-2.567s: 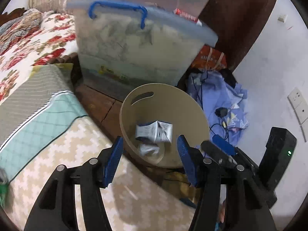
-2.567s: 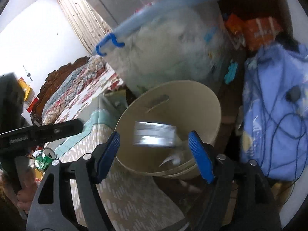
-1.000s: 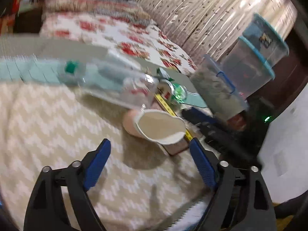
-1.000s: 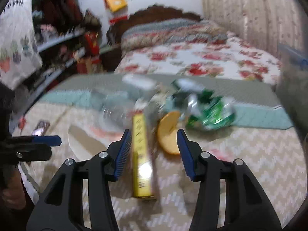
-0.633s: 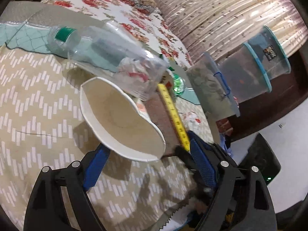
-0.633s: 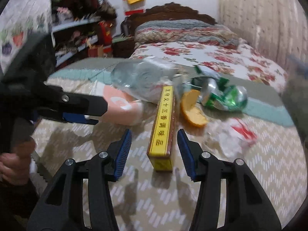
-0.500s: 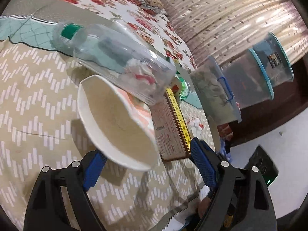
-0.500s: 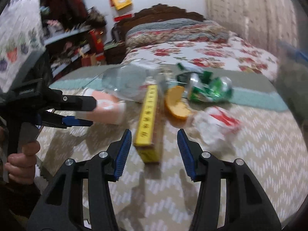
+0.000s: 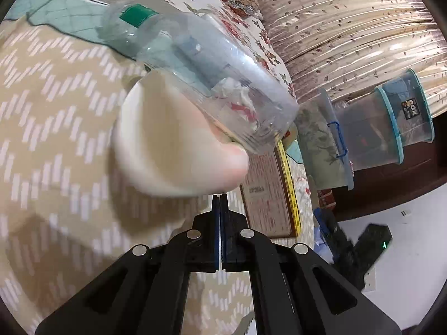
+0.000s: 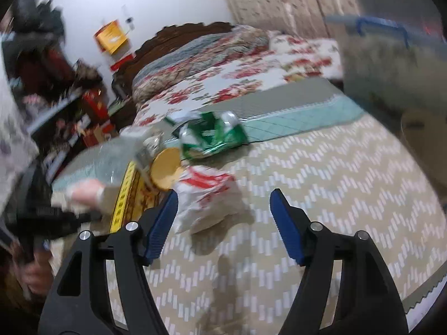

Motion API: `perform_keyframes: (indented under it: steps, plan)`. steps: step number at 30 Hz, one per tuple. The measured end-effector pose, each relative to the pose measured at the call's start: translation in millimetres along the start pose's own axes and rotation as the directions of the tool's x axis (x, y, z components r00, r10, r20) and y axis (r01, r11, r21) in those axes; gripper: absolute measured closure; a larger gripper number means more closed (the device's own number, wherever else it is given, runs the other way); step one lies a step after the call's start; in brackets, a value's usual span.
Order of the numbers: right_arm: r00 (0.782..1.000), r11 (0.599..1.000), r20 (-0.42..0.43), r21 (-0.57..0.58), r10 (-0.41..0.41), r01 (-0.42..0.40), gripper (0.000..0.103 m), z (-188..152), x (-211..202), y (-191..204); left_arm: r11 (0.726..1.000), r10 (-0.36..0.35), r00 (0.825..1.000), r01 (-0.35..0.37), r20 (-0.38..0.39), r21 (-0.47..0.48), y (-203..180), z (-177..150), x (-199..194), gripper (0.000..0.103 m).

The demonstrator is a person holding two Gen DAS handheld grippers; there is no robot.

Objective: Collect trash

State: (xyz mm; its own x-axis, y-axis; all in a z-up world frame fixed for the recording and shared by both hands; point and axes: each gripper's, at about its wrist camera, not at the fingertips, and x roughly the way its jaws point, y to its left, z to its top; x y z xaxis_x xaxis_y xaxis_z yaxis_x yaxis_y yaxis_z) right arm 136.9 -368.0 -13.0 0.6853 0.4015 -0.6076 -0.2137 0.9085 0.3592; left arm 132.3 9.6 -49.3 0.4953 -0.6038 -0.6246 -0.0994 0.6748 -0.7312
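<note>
My left gripper (image 9: 220,201) is shut on the rim of a white and pink paper cup (image 9: 167,145) that lies on the bed. A clear plastic bottle with a green cap (image 9: 195,64) lies against the cup's far side. My right gripper (image 10: 223,215) is open and empty, just short of a crumpled white and red wrapper (image 10: 206,192). Beyond the wrapper lie an orange peel (image 10: 166,169), crushed green cans (image 10: 215,136) and a yellow box (image 10: 125,189). The box also shows in the left wrist view (image 9: 273,192). The left gripper and cup (image 10: 86,192) appear blurred at the right wrist view's left.
The trash lies on a beige zigzag blanket (image 10: 321,184) with a teal band (image 10: 293,120) and a floral quilt (image 10: 251,69) behind. Clear storage bins (image 9: 388,128) stand stacked past the bed's end by the curtain. A cluttered shelf (image 10: 56,106) stands at the far left.
My left gripper has closed from wide open onto the paper cup's rim. My right gripper has swung right from the yellow box to the crumpled wrapper and opened wider.
</note>
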Motion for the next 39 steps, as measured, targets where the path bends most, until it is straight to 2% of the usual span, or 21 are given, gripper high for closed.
perform_keyframes:
  steps: [4, 7, 9, 10, 11, 17, 22, 25, 27, 28, 29, 32, 36, 39]
  plan:
    - [1.0, 0.992, -0.009, 0.129, 0.016, -0.014, 0.033, 5, -1, -30, 1.0, 0.003, 1.0, -0.003, 0.002, 0.018, 8, -14, -17, 0.103]
    - [1.0, 0.987, -0.015, 0.159, 0.01, -0.008, 0.033, 3, -3, -39, 1.0, 0.017, 1.0, -0.017, -0.002, 0.019, 15, -23, -27, 0.103]
    - [1.0, 0.987, -0.023, 0.162, 0.011, -0.007, 0.033, 1, -1, -39, 0.999, 0.037, 0.999, -0.037, 0.002, 0.005, 20, -28, -31, 0.09]
    - [0.999, 0.986, -0.028, 0.164, 0.017, -0.012, 0.033, 1, 0, -38, 0.999, 0.049, 0.999, -0.049, 0.01, -0.006, 23, -29, -34, 0.066]
    - [0.999, 0.987, -0.033, 0.162, 0.024, -0.019, 0.033, 0, 2, -36, 0.999, 0.047, 0.999, -0.046, 0.025, -0.012, 25, -29, -38, 0.056]
    - [0.998, 0.996, -0.042, 0.083, 0.039, -0.036, 0.033, -4, 4, -11, 0.998, 0.05, 0.993, -0.047, 0.111, -0.034, 30, -9, -58, 0.043]
    - [0.998, 0.998, -0.054, 0.052, 0.039, -0.036, 0.033, -6, 7, -1, 0.994, -0.021, 0.993, 0.033, 0.117, -0.101, 41, 13, -55, 0.043]
    - [0.997, 0.997, -0.066, 0.061, 0.042, -0.038, 0.033, -5, 12, 0, 0.994, -0.024, 0.994, 0.035, 0.104, -0.108, 40, 20, -44, 0.043]
    - [0.996, 0.997, -0.073, 0.066, 0.048, -0.044, 0.033, -3, 16, 3, 0.994, -0.022, 0.995, 0.031, 0.092, -0.103, 41, 20, -39, 0.065]
    - [0.996, 0.997, -0.074, 0.064, 0.05, -0.046, 0.033, -1, 17, 4, 0.994, -0.034, 0.997, 0.04, 0.067, -0.097, 41, 20, -33, 0.098]
    - [0.996, 0.997, -0.075, 0.061, 0.053, -0.048, 0.031, 1, 19, 6, 0.993, -0.049, 0.998, 0.054, 0.045, -0.107, 42, 19, -28, 0.103]
    - [0.994, 0.996, -0.084, 0.059, 0.07, -0.065, 0.023, 7, 28, 12, 0.995, -0.032, 0.998, 0.036, 0.047, -0.093, 39, 11, -25, 0.103]
    - [0.99, 0.994, -0.11, 0.063, 0.091, -0.084, 0.022, 11, 43, 19, 0.995, -0.049, 0.997, 0.053, 0.052, -0.088, 37, 0, -33, 0.103]
    - [0.994, 0.994, -0.083, 0.078, 0.077, -0.071, 0.022, 13, 41, 21, 0.995, -0.039, 0.997, 0.044, 0.059, -0.085, 40, -9, -42, 0.103]
